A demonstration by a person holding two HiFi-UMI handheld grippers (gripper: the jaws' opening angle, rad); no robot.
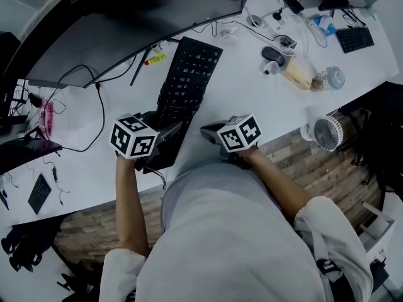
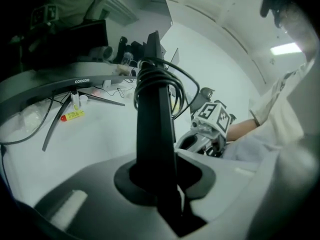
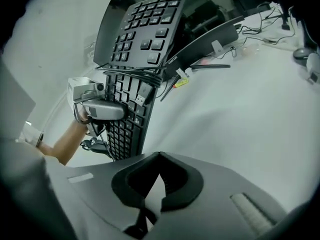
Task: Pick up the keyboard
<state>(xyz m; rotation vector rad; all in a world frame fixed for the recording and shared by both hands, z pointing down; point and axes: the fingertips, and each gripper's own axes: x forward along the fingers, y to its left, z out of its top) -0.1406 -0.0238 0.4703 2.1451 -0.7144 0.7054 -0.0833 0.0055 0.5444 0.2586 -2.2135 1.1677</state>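
A black keyboard (image 1: pixel 189 80) with its cable wound round the middle lies lengthwise across the white desk (image 1: pixel 245 99). My left gripper (image 1: pixel 169 131) is shut on its near end. In the left gripper view the keyboard (image 2: pixel 155 119) stands edge-on between the jaws, with the cable loops (image 2: pixel 160 79) above. The right gripper view shows the keyboard (image 3: pixel 142 39) tilted up off the desk, with the left gripper (image 3: pixel 102 110) clamped on its side. My right gripper (image 1: pixel 211 131) hovers just right of the near end, shut with nothing in it (image 3: pixel 157 184).
A curved monitor (image 1: pixel 126 24) stands behind the keyboard, with a yellow marker (image 1: pixel 154 59) by its stand. A mouse (image 1: pixel 272 54), small items and a second keyboard (image 1: pixel 354 38) lie at the far right. A small fan (image 1: pixel 327 133) sits at the desk's front edge.
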